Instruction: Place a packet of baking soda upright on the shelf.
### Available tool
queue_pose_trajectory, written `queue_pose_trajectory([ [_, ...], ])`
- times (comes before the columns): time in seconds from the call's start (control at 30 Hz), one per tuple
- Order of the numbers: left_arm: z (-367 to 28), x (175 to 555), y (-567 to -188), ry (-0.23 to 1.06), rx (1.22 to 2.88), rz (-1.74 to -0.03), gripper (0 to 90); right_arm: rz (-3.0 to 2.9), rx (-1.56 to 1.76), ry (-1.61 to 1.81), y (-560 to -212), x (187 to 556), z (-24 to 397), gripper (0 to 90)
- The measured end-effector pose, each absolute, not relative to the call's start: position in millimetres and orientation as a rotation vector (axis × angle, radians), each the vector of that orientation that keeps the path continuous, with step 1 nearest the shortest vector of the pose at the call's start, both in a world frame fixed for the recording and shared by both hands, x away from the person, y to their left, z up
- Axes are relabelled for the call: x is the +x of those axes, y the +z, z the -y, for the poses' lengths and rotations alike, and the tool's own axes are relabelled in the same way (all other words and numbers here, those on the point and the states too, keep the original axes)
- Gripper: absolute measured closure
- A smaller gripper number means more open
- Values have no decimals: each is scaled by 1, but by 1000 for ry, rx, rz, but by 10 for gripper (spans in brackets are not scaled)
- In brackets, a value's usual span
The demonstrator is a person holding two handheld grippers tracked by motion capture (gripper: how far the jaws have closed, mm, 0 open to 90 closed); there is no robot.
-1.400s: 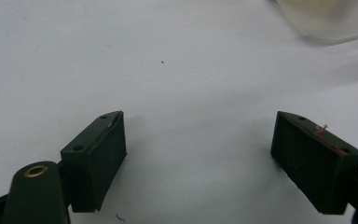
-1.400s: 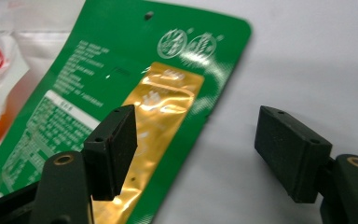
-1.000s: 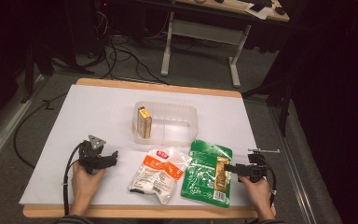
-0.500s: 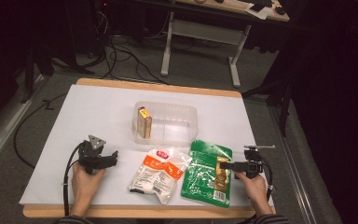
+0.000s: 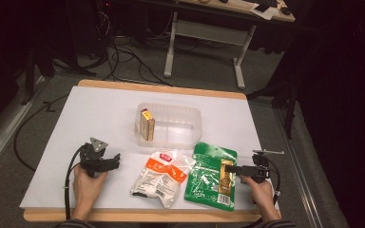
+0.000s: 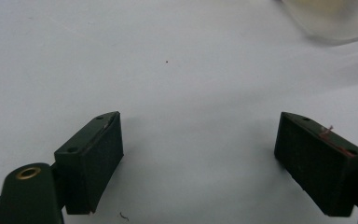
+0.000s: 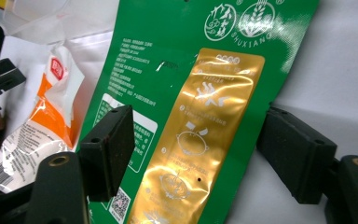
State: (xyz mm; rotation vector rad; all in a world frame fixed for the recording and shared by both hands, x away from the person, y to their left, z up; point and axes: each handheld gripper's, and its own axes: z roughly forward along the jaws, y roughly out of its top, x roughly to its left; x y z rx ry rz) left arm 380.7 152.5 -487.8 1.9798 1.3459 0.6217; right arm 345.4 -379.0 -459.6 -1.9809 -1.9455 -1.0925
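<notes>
Right gripper point(image 7: 196, 154), held low at the near right of the tabletop point(image 5: 76, 123), jaws spread wide and holding nothing, straddling the right edge of a green pouch point(image 7: 168, 65) with a gold panel. One jaw over the printed green face, the other over bare white surface just past the pouch edge. In the high view, same right gripper point(image 5: 235, 169) at the pouch's right side, pouch point(image 5: 204, 183) lying flat near the front edge.

Just beside it to the left, an orange and white packet point(image 5: 159, 178), crinkled, its edge touching or slightly overlapping the green one; hard to tell which from above. Behind both, a clear plastic bin point(image 5: 190, 114) with a yellow-topped box point(image 5: 147, 126) standing on end inside against its left wall.

Left gripper point(image 6: 198, 161) well apart at the near left, jaws wide open over bare white tabletop, empty; seen from above point(image 5: 111, 162) resting in the hand.

Likely risks from here: flat pouch offering little to pinch, so a closing grip may slide off the slick foil or only skate the pouch sideways. Lower jaw possibly failing to get under the edge. Dragging could nudge the neighbouring packet. A corner-only hold might let the pouch droop and snag on the bin rim.
</notes>
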Motion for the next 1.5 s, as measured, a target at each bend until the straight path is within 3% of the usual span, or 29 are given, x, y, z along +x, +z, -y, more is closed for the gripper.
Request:
queue_pose_trajectory([
  [0.3,-153,381,-488,622,1979,-1347,158,1961,-1952,-1101,-461,346,375,343],
  [0.5,-153,381,-488,620,1975,-1349,158,2006,-1934,-1068,-462,348,378,470],
  [0.6,-153,381,-488,620,1975,-1349,157,2026,-1931,-1071,-463,349,379,569],
  [0.8,-153,381,-488,617,1979,-1351,156,2047,-1928,-1069,-468,349,389,853],
  [0.87,-153,381,-488,617,1979,-1351,156,2026,-1902,-1112,-469,348,392,896],
  [1.23,-153,381,-488,612,1973,-1350,161,2068,-1835,-1201,-458,343,394,900],
  [1.5,-153,381,-488,608,1971,-1351,161,2174,-1788,-1287,-429,341,392,900],
])
